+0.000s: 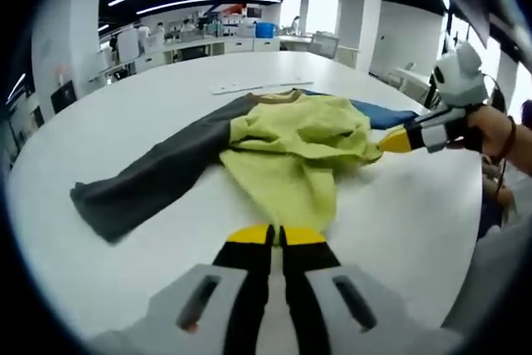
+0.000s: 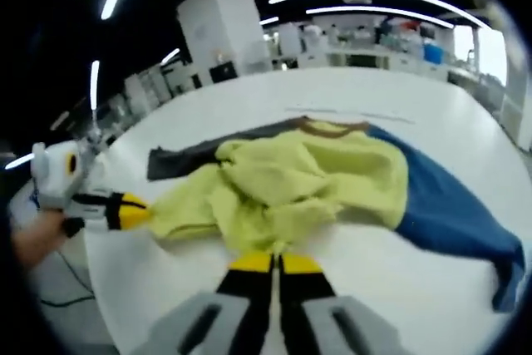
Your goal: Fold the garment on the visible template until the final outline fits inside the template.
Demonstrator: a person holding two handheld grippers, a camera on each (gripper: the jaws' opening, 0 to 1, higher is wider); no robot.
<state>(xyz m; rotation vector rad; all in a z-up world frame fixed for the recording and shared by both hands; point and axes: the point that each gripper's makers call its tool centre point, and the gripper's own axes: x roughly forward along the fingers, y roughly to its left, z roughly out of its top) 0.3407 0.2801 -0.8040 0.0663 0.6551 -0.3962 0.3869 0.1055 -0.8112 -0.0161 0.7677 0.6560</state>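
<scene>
Your shirt [image 1: 291, 151] lies spread on the white table [image 1: 125, 97], its long axis running sleeve to sleeve: grey sleeve [image 1: 150, 180] toward your left, blue sleeve [image 2: 449, 205] toward your right. The yellow body is bunched in the middle, hem edge nearest you. Both tongs are clenched on that hem: the left gripper [image 1: 274, 234] at one spot of the yellow edge, the right gripper [image 2: 270, 262] at another, each with jaws pressed together on fabric. No template outline can be made out. Judging from this, the 2 sleeves need folding inward next, and each lies well out from its own gripper.
</scene>
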